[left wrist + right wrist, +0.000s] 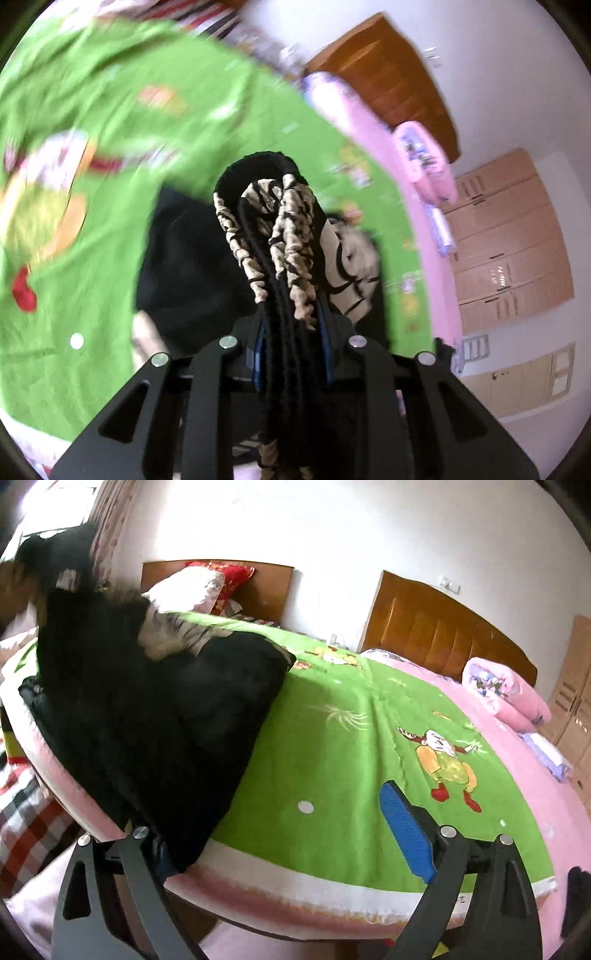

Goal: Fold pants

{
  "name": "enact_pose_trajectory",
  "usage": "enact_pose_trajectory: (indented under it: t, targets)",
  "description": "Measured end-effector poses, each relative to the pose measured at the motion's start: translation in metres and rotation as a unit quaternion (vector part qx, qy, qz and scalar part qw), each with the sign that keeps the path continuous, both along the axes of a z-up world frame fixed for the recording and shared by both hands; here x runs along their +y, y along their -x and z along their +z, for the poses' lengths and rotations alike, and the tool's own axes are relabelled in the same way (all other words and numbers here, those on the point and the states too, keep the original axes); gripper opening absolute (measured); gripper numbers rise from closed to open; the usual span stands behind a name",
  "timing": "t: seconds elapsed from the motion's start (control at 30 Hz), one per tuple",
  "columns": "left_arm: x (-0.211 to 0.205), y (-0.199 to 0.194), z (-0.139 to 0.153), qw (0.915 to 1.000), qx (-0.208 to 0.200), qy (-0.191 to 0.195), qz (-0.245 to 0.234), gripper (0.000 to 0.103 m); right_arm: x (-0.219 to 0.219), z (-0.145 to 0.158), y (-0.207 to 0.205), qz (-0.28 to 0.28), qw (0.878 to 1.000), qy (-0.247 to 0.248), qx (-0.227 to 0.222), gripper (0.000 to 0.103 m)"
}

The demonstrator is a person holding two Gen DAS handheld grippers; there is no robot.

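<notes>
While pants (147, 716) lie on green blanket (332, 738) | headboard (436, 627) behind

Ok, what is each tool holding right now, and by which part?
The left tool is clamped on the black pants by the gathered waistband, its tan-and-black lining bunched between the fingers. The right tool is open and holds nothing; the pants' edge lies by one finger.

The black two-finger left gripper (293, 317) points downward, its blue-padded jaws drawn close and clamped on a bunched black-and-beige elastic waistband (280, 236). The grey-armed right gripper (295, 834) hangs tilted down, jaws spread wide, gripping nothing; its blue right pad (406, 834) faces inward.
</notes>
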State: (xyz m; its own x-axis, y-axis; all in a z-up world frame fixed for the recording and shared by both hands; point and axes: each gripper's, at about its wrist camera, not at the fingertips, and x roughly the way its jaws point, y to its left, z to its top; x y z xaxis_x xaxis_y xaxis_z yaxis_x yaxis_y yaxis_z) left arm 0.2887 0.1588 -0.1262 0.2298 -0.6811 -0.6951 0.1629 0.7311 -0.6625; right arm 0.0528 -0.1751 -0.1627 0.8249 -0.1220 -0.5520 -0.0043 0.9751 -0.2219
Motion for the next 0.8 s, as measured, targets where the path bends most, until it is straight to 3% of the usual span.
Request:
enact_pose_trajectory:
  t: [0.1, 0.27, 0.33, 0.43, 0.53, 0.57, 0.6, 0.67, 0.73, 0.8]
  targets:
    - [0.012, 0.003, -0.018, 0.9996, 0.002, 0.026, 0.012, 0.023, 0.0, 0.005, -0.003, 0.005, 1.0, 0.001, 0.006, 0.089]
    - [0.031, 0.027, 0.027, 0.9966, -0.067, 0.034, 0.033, 0.023, 0.003, 0.017, -0.001, 0.017, 1.0, -0.006, -0.009, 0.089]
    - [0.037, 0.03, 0.025, 0.9968, -0.058, 0.028, 0.047, 0.023, 0.006, 0.012, -0.004, 0.022, 1.0, -0.005, -0.004, 0.089]
    - [0.043, 0.025, -0.01, 0.9985, -0.004, 0.005, 0.055, 0.024, 0.004, 0.003, -0.009, 0.019, 1.0, -0.015, 0.013, 0.089]
    - [0.054, 0.027, -0.031, 0.9965, 0.012, 0.051, 0.065, 0.033, -0.002, 0.005, -0.009, 0.024, 0.999, -0.035, 0.025, 0.089]
    - [0.058, 0.028, -0.03, 0.9954, 0.011, 0.064, 0.07, 0.045, -0.002, 0.007, -0.007, 0.033, 0.998, -0.042, 0.032, 0.089]
    - [0.063, 0.032, -0.024, 0.9947, 0.001, 0.064, 0.08, 0.062, -0.004, 0.008, -0.006, 0.047, 0.997, -0.055, 0.039, 0.089]
    - [0.074, 0.045, -0.004, 0.9926, -0.038, 0.018, 0.114, 0.079, -0.011, 0.014, 0.002, 0.093, 0.989, -0.098, 0.056, 0.089]
    - [0.076, 0.076, 0.036, 0.9752, -0.128, -0.073, 0.165, 0.08, -0.021, 0.026, 0.015, 0.178, 0.967, -0.17, 0.064, 0.089]
    - [0.061, 0.103, 0.062, 0.9674, -0.182, -0.088, 0.153, 0.086, -0.032, 0.043, 0.019, 0.21, 0.953, -0.212, 0.048, 0.089]
